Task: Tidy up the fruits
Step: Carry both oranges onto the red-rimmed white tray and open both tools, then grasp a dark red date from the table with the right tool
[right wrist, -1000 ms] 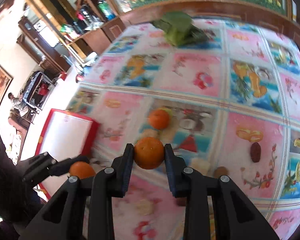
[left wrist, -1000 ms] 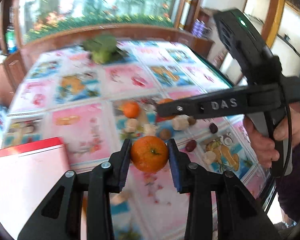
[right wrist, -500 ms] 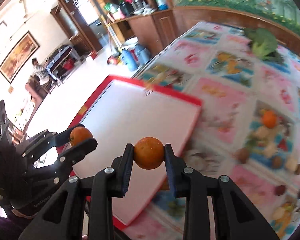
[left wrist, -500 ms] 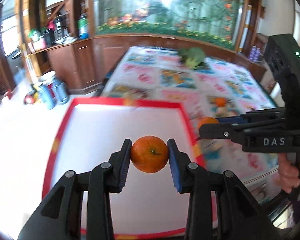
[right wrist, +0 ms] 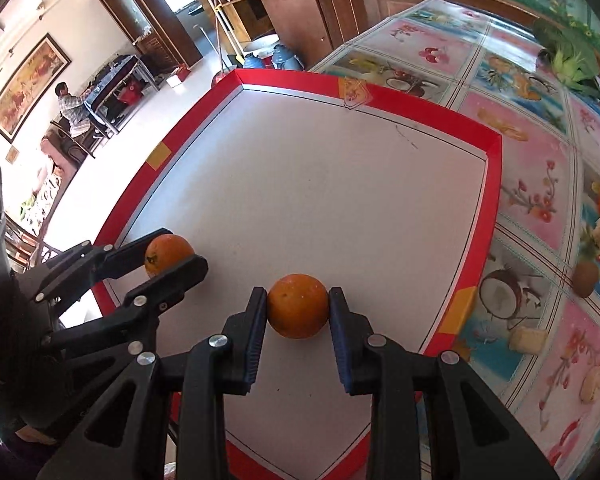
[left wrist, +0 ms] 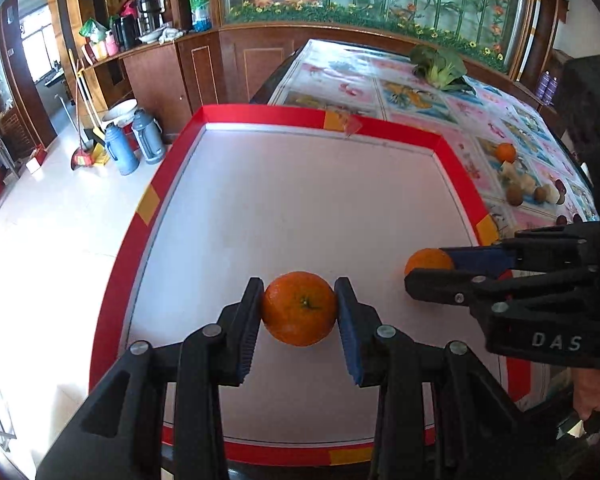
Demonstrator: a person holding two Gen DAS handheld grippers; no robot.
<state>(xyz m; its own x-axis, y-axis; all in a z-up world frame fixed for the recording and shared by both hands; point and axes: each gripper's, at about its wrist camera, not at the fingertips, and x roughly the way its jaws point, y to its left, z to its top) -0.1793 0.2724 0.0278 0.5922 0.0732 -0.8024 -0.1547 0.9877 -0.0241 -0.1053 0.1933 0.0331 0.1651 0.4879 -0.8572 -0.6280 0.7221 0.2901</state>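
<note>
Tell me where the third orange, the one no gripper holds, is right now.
The loose orange lies on the patterned tablecloth, right of the red-rimmed tray in the left wrist view, just beyond the pale and brown fruit pieces.

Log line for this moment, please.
left gripper: shut on orange | right gripper: shut on second orange | both over red-rimmed tray | tray: no fruit set down

My right gripper (right wrist: 298, 306) clamps an orange (right wrist: 298, 305) above the white, red-rimmed tray (right wrist: 494, 184). At left, my left gripper (right wrist: 172, 256) holds a second orange (right wrist: 168, 252) over the tray's edge.
</note>
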